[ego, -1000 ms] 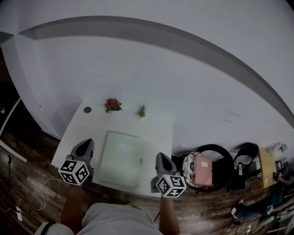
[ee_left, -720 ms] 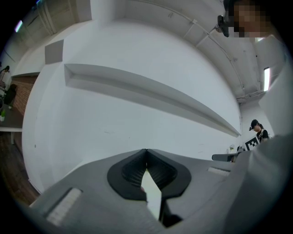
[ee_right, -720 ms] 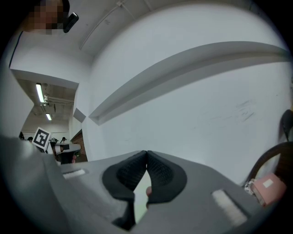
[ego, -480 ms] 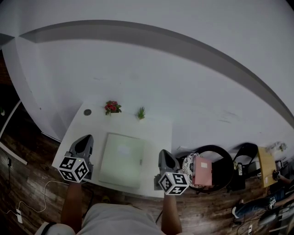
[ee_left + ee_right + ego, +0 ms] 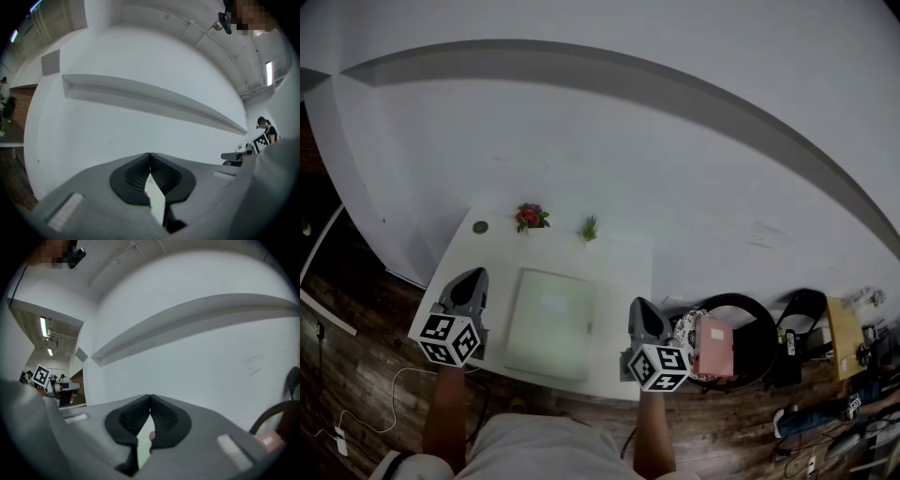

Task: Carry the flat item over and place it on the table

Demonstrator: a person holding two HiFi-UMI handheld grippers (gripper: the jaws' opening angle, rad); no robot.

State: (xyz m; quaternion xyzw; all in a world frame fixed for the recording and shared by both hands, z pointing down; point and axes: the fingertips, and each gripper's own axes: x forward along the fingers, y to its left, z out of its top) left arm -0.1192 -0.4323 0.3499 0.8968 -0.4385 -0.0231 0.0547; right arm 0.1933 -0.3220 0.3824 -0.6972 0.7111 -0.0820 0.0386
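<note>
The flat board (image 5: 551, 323), a pale green rectangle, lies flat on the white desk (image 5: 623, 272), near the desk's front edge and roughly midway between its sides. Nothing rests on it, and neither gripper touches it.

We hold the left gripper (image 5: 472, 275) just beside the board's left side, over the left edge of the desk. Its jaws are closed tip to tip with nothing between them, which the left gripper view (image 5: 150, 157) shows plainly. We hold the right gripper (image 5: 639, 306) to the right of the board, at the desk's right front corner. Its jaws are also closed on nothing, as the right gripper view (image 5: 150, 398) shows. Both grippers point toward the white wall (image 5: 628, 169) behind the desk.

Along the far edge of the desk stand a small red flower plant (image 5: 529, 217) and a small green plant (image 5: 590, 227), with a dark round disc (image 5: 480, 226) at the far left corner.

To the right of the desk a dark chair (image 5: 750, 328) stands on the wooden floor (image 5: 356, 319), with a pink item (image 5: 713, 347) and a patterned cushion (image 5: 686, 342) on it. A white cable (image 5: 394, 389) runs across the floor on the left.
</note>
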